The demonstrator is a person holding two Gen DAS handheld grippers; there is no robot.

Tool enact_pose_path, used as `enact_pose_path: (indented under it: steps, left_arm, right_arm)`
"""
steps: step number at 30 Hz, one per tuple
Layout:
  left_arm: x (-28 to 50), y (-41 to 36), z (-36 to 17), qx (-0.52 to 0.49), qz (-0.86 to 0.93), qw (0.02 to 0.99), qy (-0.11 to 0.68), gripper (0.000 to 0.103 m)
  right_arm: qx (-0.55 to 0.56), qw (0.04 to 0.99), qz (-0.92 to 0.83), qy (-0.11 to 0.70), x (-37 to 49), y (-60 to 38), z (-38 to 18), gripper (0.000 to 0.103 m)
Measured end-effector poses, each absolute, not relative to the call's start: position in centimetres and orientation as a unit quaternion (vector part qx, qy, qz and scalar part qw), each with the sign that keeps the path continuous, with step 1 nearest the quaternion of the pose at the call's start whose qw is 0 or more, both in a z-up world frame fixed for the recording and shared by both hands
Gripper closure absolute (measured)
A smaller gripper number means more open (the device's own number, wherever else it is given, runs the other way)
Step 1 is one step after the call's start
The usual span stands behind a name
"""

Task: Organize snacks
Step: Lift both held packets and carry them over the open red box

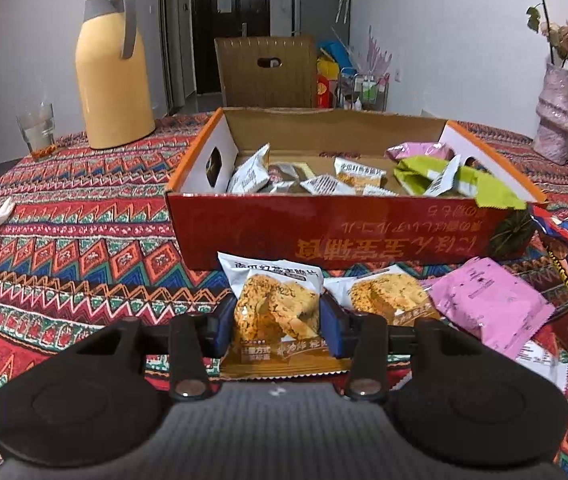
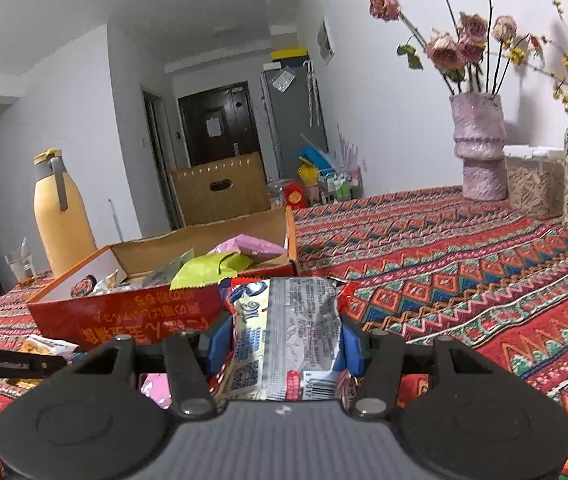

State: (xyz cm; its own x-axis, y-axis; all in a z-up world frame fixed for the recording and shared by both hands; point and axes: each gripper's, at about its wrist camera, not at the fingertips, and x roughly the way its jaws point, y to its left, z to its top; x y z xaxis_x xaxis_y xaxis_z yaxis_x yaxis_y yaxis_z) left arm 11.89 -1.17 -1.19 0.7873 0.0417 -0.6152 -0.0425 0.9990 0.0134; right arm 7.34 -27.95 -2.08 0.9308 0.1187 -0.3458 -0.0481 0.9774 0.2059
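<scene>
The red cardboard box (image 1: 336,232) is set on the patterned tablecloth (image 1: 83,248) at twelve o'clock from both grippers, already partly filled with packets, a green bag (image 1: 460,178) draped over its near rim at two o'clock. The greatest risk is judged to lie at that rim: a packet carried low could be caught on the front wall, or the draped green bag could be knocked out. Crushing is a lesser risk (the crisps inside are brittle), should either grip be tightened.

In the right wrist view, the right gripper (image 2: 284,344) is closed on a silver-backed snack bag (image 2: 300,332), its blue pads (image 2: 351,350) pressed into both sides, the bag raised just before the box's front wall.

In the left wrist view, the left gripper (image 1: 277,320) is clamped around a white cracker packet (image 1: 273,304), just short of the box. A second cracker packet (image 1: 384,296) and a pink packet (image 1: 492,304) are left lying at three o'clock.
</scene>
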Motion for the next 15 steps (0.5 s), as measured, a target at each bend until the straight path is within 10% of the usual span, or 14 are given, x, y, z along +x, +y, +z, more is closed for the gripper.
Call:
enact_pose_path:
  steps: [15]
  left_arm:
    - [11.6, -1.3, 4.5, -0.002, 0.001, 0.962, 0.272, 0.059]
  right_arm:
    - [0.064, 0.988, 0.064, 0.128, 7.8, -25.9, 3.1, 0.049]
